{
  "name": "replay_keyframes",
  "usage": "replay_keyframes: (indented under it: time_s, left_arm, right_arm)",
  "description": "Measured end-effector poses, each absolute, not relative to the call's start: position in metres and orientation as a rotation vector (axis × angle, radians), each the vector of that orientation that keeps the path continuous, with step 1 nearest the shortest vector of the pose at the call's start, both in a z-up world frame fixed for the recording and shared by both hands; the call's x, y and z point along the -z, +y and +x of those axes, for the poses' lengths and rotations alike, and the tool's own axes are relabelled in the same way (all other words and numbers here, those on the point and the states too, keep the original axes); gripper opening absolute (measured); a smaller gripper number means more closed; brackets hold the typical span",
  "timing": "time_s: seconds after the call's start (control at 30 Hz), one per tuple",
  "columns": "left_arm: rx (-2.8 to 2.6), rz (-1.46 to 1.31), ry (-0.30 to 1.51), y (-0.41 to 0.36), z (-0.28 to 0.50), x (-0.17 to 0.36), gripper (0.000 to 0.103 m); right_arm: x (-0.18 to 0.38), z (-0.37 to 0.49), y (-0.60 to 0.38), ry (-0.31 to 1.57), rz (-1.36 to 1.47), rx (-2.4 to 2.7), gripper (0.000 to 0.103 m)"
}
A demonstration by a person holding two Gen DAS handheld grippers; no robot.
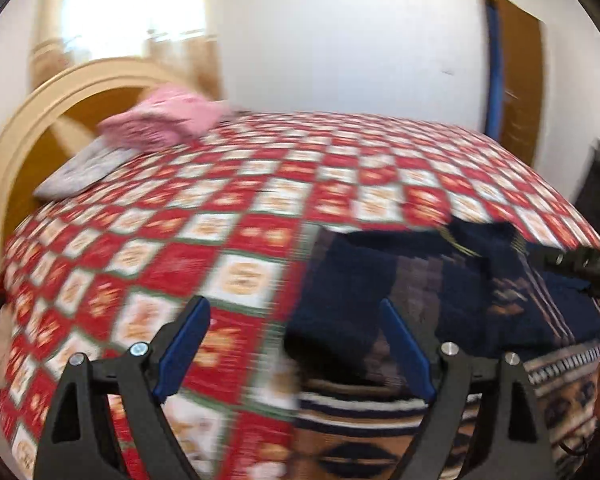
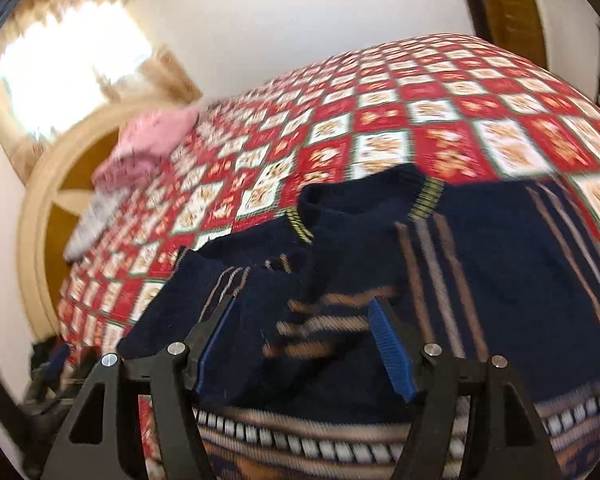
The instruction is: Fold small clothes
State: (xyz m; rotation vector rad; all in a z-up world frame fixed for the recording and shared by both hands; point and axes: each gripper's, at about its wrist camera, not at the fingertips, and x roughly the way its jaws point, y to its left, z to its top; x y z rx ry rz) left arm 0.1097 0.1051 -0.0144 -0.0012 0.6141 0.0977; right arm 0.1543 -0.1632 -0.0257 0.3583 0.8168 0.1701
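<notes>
**Sweater let go on the bed — a fold step looks just finished**

The dark navy knitted sweater with tan and grey stripes and a patterned band at the hem (image 2: 480, 248) lies on the red-and-white checked bedspread (image 2: 440, 120), at the near edge of the bed, its neck opening towards the far side. Part of it appears doubled over the body, though blur makes the exact layering hard to read.

The left gripper (image 1: 296, 344) has its blue-padded jaws standing well apart, nothing between them; it hangs over the sweater's left edge, where knit meets bedspread. The right gripper (image 2: 304, 340) is also parted and empty, poised above the middle of the sweater. Neither set of pads presses on the cloth.

My reading: the garment lies released after one fold, with both claws free. The next move likely calls for picking fresh grip points — probably the hem band or a side edge — with both jaws closing on one layer set evenly, so the fold stays square.

A pink crumpled garment (image 1: 168, 118) and a pale grey cloth (image 1: 84, 168) lie well apart from the sweater, near the headboard.
</notes>
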Motion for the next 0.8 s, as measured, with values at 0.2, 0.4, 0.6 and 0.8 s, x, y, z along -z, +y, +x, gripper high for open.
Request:
replay_keyframes:
  time_s: [0.2,0.4,0.6,0.8]
  left_arm:
    - [-0.243,-0.089,0.615,0.161,0.104,0.014,0.089]
    - [-0.253,-0.235,0.663,0.188,0.106,0.028,0.089]
    - [-0.205,-0.206,0.664,0.173,0.109,0.029,0.089]
    - [-0.157,-0.207,0.702,0.157,0.120,0.035,0.089]
  right_arm:
    - [0.066,0.212,-0.127,0.941,0.126,-0.050,0.033]
    - [0.058,0.201,-0.149,0.919,0.176,-0.106,0.008]
    - [0.034,0.134,-0.216,0.760,0.423,-0.200,0.008]
    - [0.075,0.076,-0.262,0.810,0.475,-0.108,0.009]
